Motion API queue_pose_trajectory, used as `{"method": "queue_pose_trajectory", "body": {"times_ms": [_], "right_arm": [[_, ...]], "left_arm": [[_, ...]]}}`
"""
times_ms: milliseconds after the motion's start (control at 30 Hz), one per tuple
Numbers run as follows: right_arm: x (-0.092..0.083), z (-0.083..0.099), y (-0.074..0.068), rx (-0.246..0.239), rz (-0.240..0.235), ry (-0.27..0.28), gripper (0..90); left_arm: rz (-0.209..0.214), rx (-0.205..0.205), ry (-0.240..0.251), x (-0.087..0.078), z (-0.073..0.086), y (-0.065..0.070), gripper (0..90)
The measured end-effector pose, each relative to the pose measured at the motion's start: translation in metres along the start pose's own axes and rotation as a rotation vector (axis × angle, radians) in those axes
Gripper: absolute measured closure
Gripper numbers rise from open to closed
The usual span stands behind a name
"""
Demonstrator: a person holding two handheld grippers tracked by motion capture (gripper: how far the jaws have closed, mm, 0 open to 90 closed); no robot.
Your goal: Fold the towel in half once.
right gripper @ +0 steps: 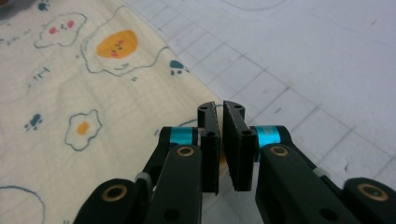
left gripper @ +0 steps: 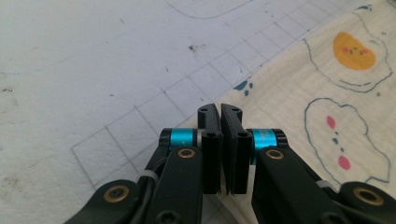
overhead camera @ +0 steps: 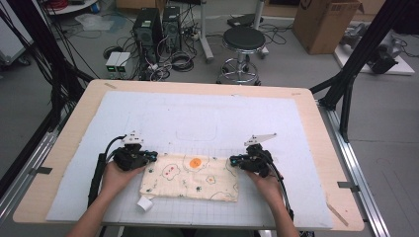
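High view: a cream cloth (overhead camera: pixel 190 177) printed with fried eggs lies folded flat on a white gridded mat (overhead camera: pixel 197 123) near the table's front edge. The left gripper (overhead camera: pixel 152 157) sits at the cloth's far left corner, the right gripper (overhead camera: pixel 232 160) at its far right corner. In both gripper views the jaws stand nearly together over the cloth's edge, with a thin gap and nothing clamped between them.

High view looks down over the table (overhead camera: pixel 306 106); both gripper views, close, share the cloth (overhead camera: pixel 190 177).
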State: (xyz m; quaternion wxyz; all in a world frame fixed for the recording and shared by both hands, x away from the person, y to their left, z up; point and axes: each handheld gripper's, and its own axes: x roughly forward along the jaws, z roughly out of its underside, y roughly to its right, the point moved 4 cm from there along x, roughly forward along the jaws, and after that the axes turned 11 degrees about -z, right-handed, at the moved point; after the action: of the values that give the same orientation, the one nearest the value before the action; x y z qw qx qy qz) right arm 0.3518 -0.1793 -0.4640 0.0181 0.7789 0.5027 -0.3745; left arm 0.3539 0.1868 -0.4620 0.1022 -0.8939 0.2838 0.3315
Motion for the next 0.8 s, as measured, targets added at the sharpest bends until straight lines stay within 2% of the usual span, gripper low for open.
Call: {"method": "queue_pose_trajectory", "body": {"times_ms": [200, 300, 333, 400, 467, 800], "right_arm": [[-0.008, -0.004, -0.008, -0.019, -0.012, 0.051, 78.1], [-0.010, -0.006, -0.012, -0.030, -0.026, 0.073, 73.2], [-0.011, -0.007, -0.014, -0.027, -0.037, 0.077, 71.5], [-0.011, -0.008, -0.017, -0.040, -0.041, 0.088, 68.9], [-0.012, -0.010, -0.020, -0.059, -0.045, 0.094, 66.2], [-0.022, -0.014, -0.029, -0.070, -0.067, 0.146, 51.0]], "left_arm": [[0.032, 0.012, 0.062, -0.016, -0.002, 0.006, 80.9], [0.055, -0.009, 0.102, -0.024, -0.001, 0.008, 76.1], [0.079, -0.015, 0.105, -0.026, 0.000, 0.009, 74.5], [0.097, -0.004, 0.105, -0.030, 0.002, 0.010, 71.7], [0.104, 0.003, 0.112, -0.033, 0.004, 0.010, 69.8], [0.111, -0.007, 0.193, -0.051, 0.002, 0.010, 59.6]]}}
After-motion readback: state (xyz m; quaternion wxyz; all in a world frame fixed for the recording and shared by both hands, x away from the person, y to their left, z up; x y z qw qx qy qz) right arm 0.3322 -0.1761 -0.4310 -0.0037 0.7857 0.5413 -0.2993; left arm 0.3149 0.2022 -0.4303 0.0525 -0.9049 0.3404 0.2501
